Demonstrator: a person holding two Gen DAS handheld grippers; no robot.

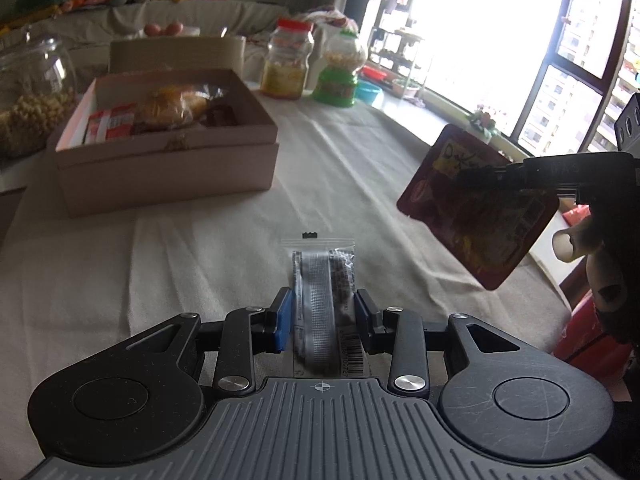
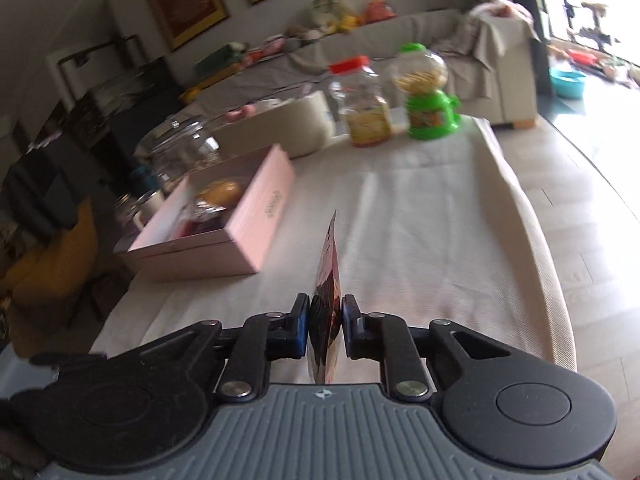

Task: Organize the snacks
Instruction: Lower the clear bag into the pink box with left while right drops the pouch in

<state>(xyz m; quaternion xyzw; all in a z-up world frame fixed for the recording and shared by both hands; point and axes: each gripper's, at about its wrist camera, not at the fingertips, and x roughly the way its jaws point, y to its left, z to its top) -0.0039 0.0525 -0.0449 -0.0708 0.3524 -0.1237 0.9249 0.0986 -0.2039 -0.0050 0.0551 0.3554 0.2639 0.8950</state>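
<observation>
While clamped edge-on in the right gripper (image 2: pixel 326 322), the flat glossy red pouch (image 2: pixel 329 280) hangs

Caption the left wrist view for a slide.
Left gripper holds a clear packet; right gripper lifts a red pouch.

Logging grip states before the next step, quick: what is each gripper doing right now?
Left gripper: closed on the clear-wrapped snack packet.
Right gripper: closed on the red snack pouch, held above the table.

The flat red foil snack packet (image 1: pixel 478 204) in the right gripper (image 1: pixel 464 174) bears yellow lettering, perhaps "Oak"; the clear plastic snack pouch's (image 1: pixel 322 280) barcode digits blur.
</observation>
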